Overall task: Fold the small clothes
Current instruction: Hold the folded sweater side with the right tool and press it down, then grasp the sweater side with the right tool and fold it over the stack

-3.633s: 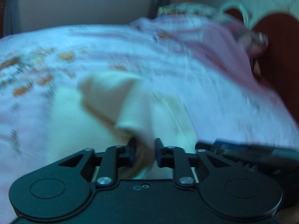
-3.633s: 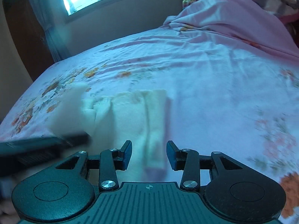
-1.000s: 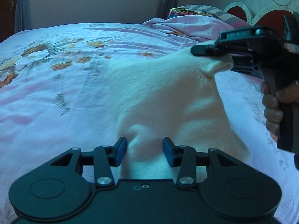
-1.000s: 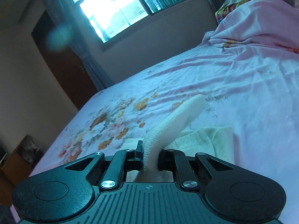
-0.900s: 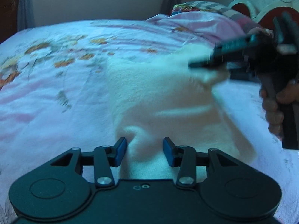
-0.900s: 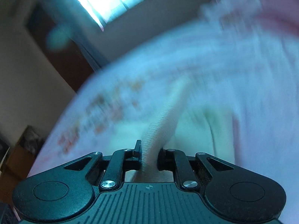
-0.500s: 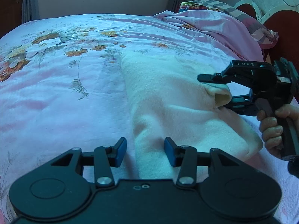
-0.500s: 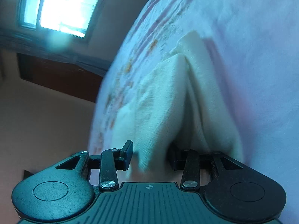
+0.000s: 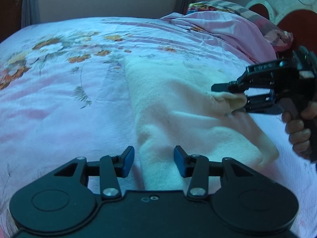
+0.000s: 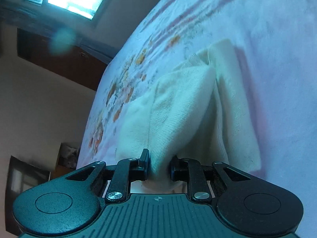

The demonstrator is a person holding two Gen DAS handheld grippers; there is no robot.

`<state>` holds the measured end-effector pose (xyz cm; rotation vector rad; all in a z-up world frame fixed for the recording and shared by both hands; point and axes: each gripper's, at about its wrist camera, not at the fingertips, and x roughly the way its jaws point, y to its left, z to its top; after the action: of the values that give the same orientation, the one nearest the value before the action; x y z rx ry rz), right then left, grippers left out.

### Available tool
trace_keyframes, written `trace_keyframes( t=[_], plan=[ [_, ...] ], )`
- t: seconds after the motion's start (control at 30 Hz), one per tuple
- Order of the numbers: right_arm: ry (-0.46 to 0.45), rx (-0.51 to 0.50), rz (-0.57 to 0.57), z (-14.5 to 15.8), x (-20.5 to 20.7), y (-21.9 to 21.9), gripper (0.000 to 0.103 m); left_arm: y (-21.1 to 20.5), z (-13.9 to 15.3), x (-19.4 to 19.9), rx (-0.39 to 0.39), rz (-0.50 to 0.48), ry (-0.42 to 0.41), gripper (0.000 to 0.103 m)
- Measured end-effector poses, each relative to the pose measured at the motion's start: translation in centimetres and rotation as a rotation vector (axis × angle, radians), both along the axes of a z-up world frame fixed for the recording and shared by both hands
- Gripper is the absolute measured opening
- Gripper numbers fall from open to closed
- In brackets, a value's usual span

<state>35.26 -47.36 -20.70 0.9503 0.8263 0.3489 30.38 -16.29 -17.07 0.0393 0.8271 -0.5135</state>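
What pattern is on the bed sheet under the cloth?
Orange flowers with leaves on the pale pink bed sheet; clearest in the left wrist view.

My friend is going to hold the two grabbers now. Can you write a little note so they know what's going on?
Right tool: pinching a bunched corner of the cream cloth; its jaws have just been closing on it.
Left tool: open, jaws either side of the cloth's near edge, not pressing on it.
The cloth lies lengthwise on the flowered bedsheet, one side already folded over.
Left to do: probably lay the pinched corner down flat, then finish folding.
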Motion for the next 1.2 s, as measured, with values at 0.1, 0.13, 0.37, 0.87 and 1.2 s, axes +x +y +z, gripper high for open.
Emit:
trace_keyframes(
  t=[0.1,0.13,0.37,0.87,1.2],
  plan=[
    [-0.001,0.103,-0.023,-0.6,0.7,-0.1,0.020,0.1,0.0,0.1,-0.003,0.008,0.001,0.042],
    [-0.016,0.108,-0.039,-0.5,1.0,0.0,0.020,0.1,0.0,0.0,-0.001,0.003,0.000,0.041],
    [-0.023,-0.065,-0.036,0.4,2.5,1.7,0.020,0.1,0.0,-0.1,0.003,-0.001,-0.007,0.042],
    [-0.017,-0.028,-0.061,1.1,-0.2,0.6,0.042,-2.2,2.8,-4.2,-0.125,-0.118,0.104,0.039],
    [0.027,-0.147,0.019,1.9,1.8,1.1,0.038,-7.2,0.6,-5.3,0.275,-0.401,-0.156,0.039]
  ],
)
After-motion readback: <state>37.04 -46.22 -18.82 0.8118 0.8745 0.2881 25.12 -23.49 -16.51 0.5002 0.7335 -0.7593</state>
